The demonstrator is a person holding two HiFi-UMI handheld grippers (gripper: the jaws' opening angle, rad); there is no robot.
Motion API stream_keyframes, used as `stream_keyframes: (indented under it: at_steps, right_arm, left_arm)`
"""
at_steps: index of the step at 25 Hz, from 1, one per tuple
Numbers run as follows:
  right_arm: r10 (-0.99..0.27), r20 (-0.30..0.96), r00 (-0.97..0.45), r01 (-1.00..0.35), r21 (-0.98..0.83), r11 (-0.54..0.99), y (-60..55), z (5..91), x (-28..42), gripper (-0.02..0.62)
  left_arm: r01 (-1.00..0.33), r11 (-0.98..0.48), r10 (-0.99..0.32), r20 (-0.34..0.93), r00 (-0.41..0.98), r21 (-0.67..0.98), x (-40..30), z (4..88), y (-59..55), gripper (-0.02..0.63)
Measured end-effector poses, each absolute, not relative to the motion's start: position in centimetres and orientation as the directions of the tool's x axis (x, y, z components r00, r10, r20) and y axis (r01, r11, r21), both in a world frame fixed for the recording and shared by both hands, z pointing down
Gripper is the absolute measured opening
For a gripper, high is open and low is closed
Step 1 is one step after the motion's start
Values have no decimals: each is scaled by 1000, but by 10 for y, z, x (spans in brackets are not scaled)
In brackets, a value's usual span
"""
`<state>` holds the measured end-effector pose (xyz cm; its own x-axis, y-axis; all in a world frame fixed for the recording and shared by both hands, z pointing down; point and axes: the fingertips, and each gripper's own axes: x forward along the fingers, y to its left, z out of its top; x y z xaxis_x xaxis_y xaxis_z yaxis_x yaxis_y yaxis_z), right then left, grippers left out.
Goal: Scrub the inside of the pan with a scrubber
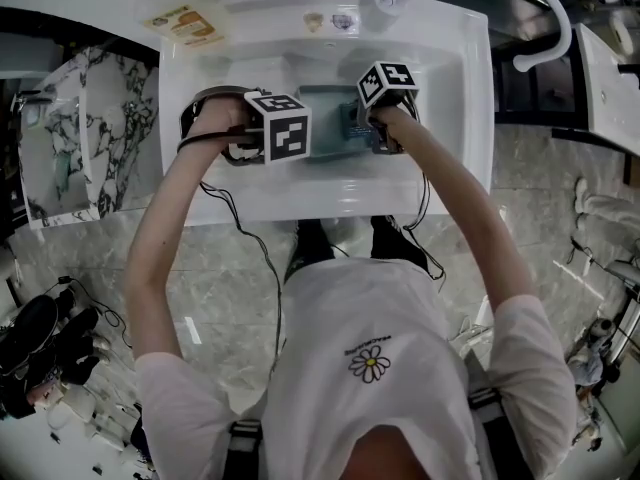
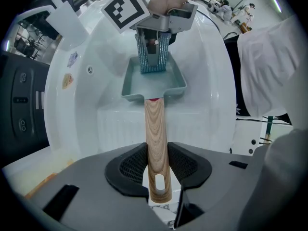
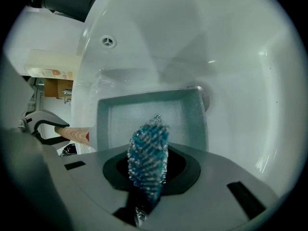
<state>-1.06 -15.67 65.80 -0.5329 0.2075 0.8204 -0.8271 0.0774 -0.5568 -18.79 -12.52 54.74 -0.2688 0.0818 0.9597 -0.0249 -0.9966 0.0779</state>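
Observation:
A teal rectangular pan [image 2: 153, 83] with a wooden handle [image 2: 156, 143] lies in the white sink [image 1: 440, 158]. My left gripper [image 2: 158, 166] is shut on the handle near its end hole. My right gripper [image 3: 148, 173] is shut on a blue and silver mesh scrubber [image 3: 148, 158], which sticks out over the pan's inside [image 3: 144, 117]. In the left gripper view the scrubber [image 2: 154, 57] reaches down into the far half of the pan. From the head view, both marker cubes cover most of the pan [image 1: 330, 108]; the left gripper [image 1: 262, 143] is at its left and the right gripper [image 1: 375, 120] above it.
The drain [image 3: 207, 97] lies just beyond the pan's right corner and an overflow hole [image 3: 108, 41] sits on the sink wall. A curved faucet [image 1: 545, 28] rises at the back right. A marble counter [image 1: 90, 138] borders the sink's left. Cables hang at the sink's front.

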Motion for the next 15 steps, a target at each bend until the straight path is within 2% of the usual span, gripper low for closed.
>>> stream_keyframes:
  at_steps: [11, 15]
  right_arm:
    - [206, 752, -626, -754, -651, 87, -150, 627, -62, 60]
    - [221, 686, -694, -693, -719, 56, -143, 613, -85, 60]
  left_arm:
    - [-25, -997, 83, 958, -276, 79, -188, 548, -124, 140]
    - [-28, -996, 86, 958, -273, 82, -188, 547, -122, 140]
